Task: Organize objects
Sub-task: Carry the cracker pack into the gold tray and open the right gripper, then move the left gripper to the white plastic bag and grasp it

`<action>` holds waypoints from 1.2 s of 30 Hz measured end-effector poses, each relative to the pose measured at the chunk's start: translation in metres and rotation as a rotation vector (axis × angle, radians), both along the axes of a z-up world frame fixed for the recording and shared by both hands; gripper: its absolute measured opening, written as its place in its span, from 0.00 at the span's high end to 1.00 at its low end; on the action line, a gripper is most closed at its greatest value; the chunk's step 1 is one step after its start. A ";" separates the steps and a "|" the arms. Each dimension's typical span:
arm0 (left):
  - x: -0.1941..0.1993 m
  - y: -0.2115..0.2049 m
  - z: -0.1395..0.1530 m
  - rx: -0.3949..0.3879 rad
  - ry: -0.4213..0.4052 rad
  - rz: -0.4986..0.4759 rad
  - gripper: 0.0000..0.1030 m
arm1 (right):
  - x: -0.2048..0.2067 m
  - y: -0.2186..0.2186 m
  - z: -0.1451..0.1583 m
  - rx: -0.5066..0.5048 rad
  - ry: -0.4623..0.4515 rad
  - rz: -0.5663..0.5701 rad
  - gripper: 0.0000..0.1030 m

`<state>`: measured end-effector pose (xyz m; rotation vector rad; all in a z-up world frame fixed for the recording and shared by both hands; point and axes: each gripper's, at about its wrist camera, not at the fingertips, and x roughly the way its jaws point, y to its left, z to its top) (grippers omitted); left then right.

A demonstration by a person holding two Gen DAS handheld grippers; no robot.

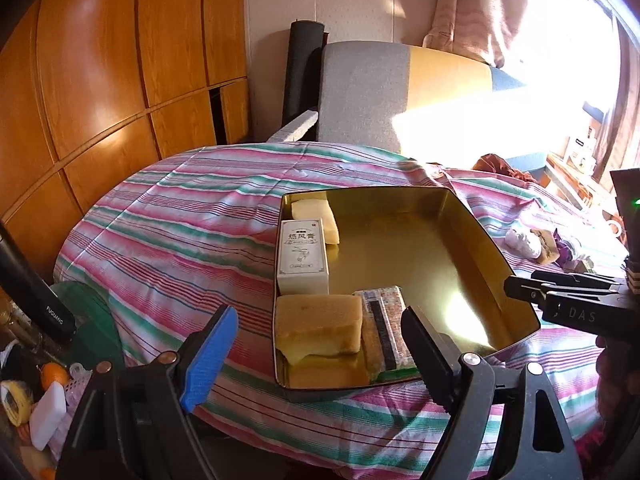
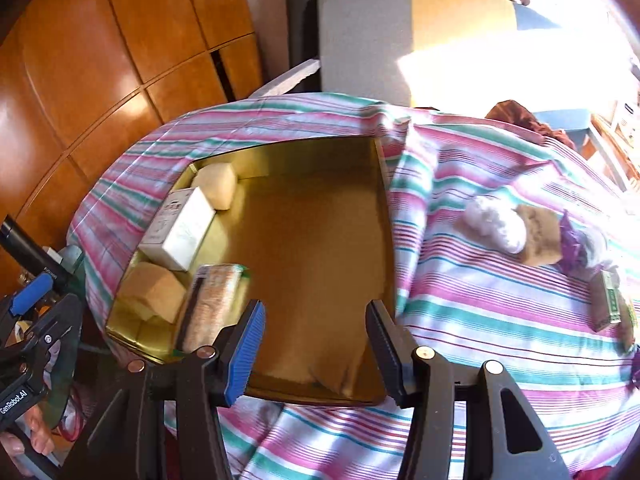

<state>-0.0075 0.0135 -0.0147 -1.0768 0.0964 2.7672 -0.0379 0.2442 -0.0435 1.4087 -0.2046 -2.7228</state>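
A gold metal tin [image 1: 460, 216] sits open on a round table covered with a striped cloth [image 1: 180, 216], and everything below is placed by that tin.

Well left of the tin, past the table edge, stands a wall of orange wooden cupboards [image 1: 100, 80]. Below them, off the table's left side, lies a jumble of small items, too cluttered to sort out.

Along the tin's left wall, from far to near, lie a pale yellow sponge [image 1: 316, 216], a white carton [image 1: 302, 256] with printed characters, and a larger tan sponge [image 1: 320, 328]. Just right of that tan sponge, near the tin's front wall, rests a speckled flat packet [image 1: 386, 326] with a dark stripe. The rest of the tin floor is bare.

The left gripper [image 1: 320, 344] hangs over the tin's near left corner, its jaws spread wide with nothing between the pads. The right gripper [image 2: 316, 344] hangs over the tin's front edge, its jaws parted about halfway and gripping nothing.

Right of the tin, on the cloth, lie a white fluffy wad [image 2: 494, 226], a brown sponge [image 2: 538, 234] touching it, a purple wrapper [image 2: 574, 246], and a small green-printed box [image 2: 608, 306].
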 end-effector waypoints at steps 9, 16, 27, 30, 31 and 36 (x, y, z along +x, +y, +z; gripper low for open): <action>-0.003 0.036 -0.006 0.003 -0.032 -0.108 0.18 | 0.011 0.095 -0.005 0.065 -0.030 -0.172 0.49; -0.004 0.069 -0.003 -0.013 -0.033 -0.208 0.18 | 0.025 0.198 -0.007 0.104 -0.041 -0.365 0.48; -0.024 0.162 0.016 0.024 -0.081 -0.384 0.22 | 0.067 0.303 -0.028 -0.080 -0.017 -0.695 0.48; -0.040 0.194 0.016 0.082 -0.164 -0.424 0.28 | 0.069 0.304 -0.027 -0.105 -0.021 -0.701 0.48; -0.046 0.206 0.015 0.098 -0.187 -0.430 0.28 | 0.070 0.304 -0.026 -0.107 -0.016 -0.701 0.48; -0.080 0.259 0.003 0.155 -0.297 -0.428 0.44 | 0.069 0.300 -0.022 -0.132 -0.002 -0.676 0.48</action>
